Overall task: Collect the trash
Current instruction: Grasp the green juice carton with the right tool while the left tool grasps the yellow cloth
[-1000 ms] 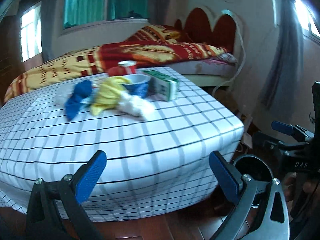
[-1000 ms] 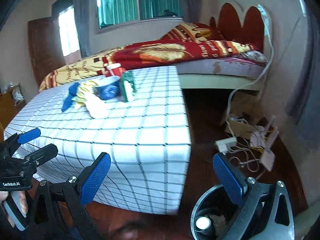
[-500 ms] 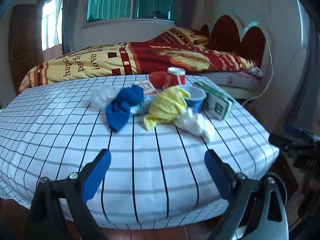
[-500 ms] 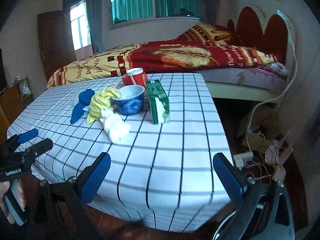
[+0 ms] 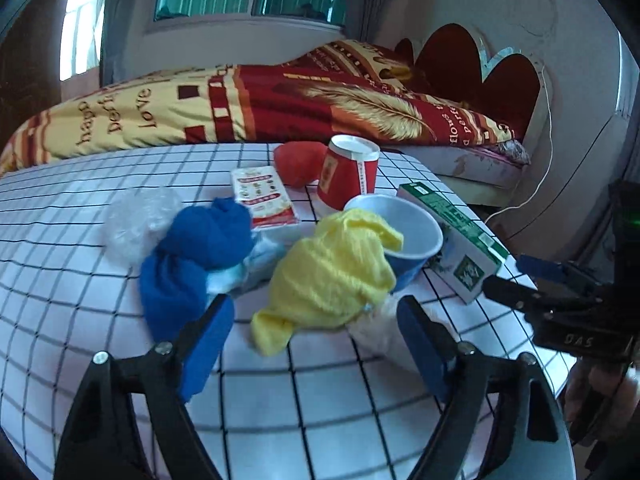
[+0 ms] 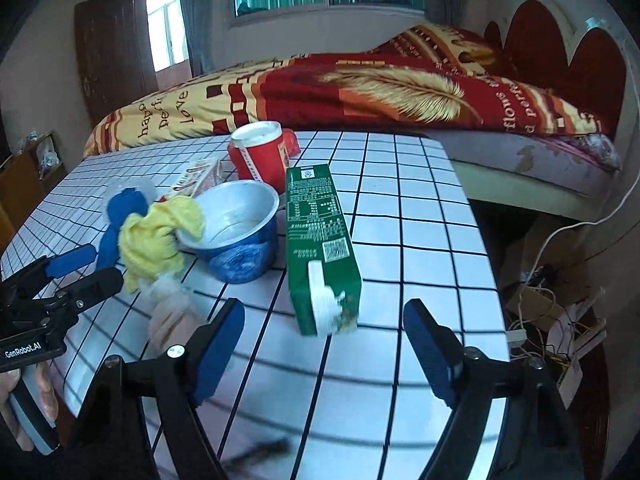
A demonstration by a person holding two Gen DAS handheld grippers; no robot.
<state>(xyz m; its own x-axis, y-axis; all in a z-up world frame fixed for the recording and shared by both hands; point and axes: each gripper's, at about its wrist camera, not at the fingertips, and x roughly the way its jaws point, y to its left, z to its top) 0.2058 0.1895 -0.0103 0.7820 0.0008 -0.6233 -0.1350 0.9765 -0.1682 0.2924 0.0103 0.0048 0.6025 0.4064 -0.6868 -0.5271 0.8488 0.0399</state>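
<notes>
Trash lies on a table with a white checked cloth (image 5: 328, 404): a yellow rag (image 5: 332, 276), a blue rag (image 5: 192, 256), a blue cup (image 5: 404, 232), a red cup (image 5: 348, 172), a green carton (image 5: 452, 240), a flat red-white packet (image 5: 264, 196), crumpled clear plastic (image 5: 136, 216) and white tissue (image 5: 384, 328). My left gripper (image 5: 316, 344) is open and empty, just in front of the yellow rag. My right gripper (image 6: 324, 344) is open and empty, its fingers to either side of the near end of the green carton (image 6: 320, 240). The blue cup (image 6: 236, 228) stands left of the carton.
A bed with a red and yellow blanket (image 6: 360, 88) stands behind the table. Cables and a power strip (image 6: 552, 320) lie on the floor to the right. The table's right edge (image 6: 484, 264) is near the carton.
Both grippers have risen from floor level beside a bin and moved forward over the table, close to the trash. Both stay open.
</notes>
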